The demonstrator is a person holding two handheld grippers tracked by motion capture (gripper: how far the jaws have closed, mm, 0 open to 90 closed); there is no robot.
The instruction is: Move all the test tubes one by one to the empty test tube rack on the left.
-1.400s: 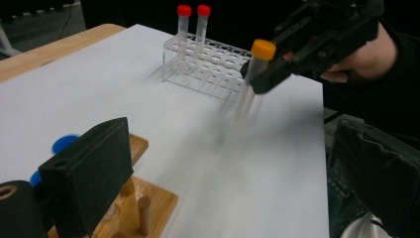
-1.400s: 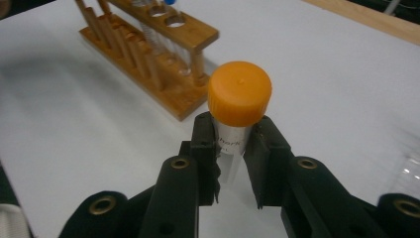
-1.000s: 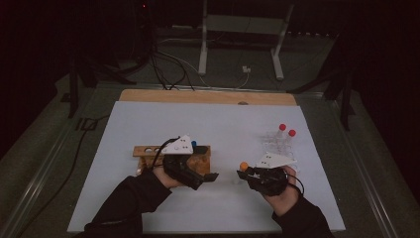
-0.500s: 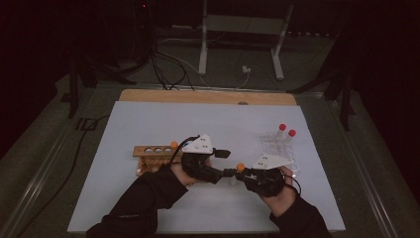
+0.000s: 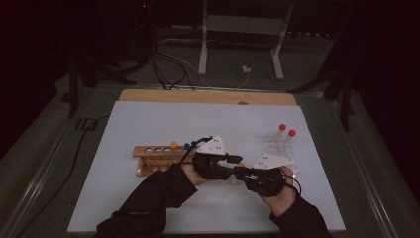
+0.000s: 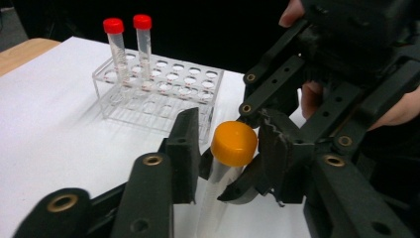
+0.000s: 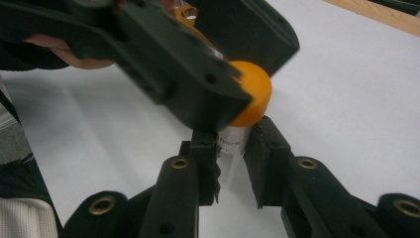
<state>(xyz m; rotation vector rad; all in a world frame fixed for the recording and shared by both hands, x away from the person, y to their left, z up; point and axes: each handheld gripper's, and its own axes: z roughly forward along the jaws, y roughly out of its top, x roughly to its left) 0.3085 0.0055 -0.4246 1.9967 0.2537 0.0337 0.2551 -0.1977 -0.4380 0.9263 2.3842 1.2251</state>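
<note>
A clear tube with an orange cap point(image 6: 234, 143) point(image 7: 250, 99) point(image 5: 241, 165) is held above the white mat between both grippers. My right gripper point(image 7: 233, 163) point(image 5: 243, 173) is shut on the clear body just under the cap. From the opposite side, my left gripper point(image 6: 228, 148) point(image 5: 236, 166) has its jaws on either side of the cap. A narrow gap shows beside one jaw, so it is open. In the right gripper view the left gripper's black jaw covers part of the cap.
A wooden rack point(image 5: 153, 151) holding orange- and blue-capped tubes stands left of the hands. A clear plastic rack point(image 6: 163, 89) point(image 5: 277, 146) with two red-capped tubes point(image 6: 115, 34) stands to the right. The white mat point(image 5: 148, 203) ends at a wooden strip point(image 5: 198, 96).
My left gripper moved right from the wooden rack to meet the right gripper, and its jaws now straddle the orange cap. The right gripper has shifted slightly left with the tube.
</note>
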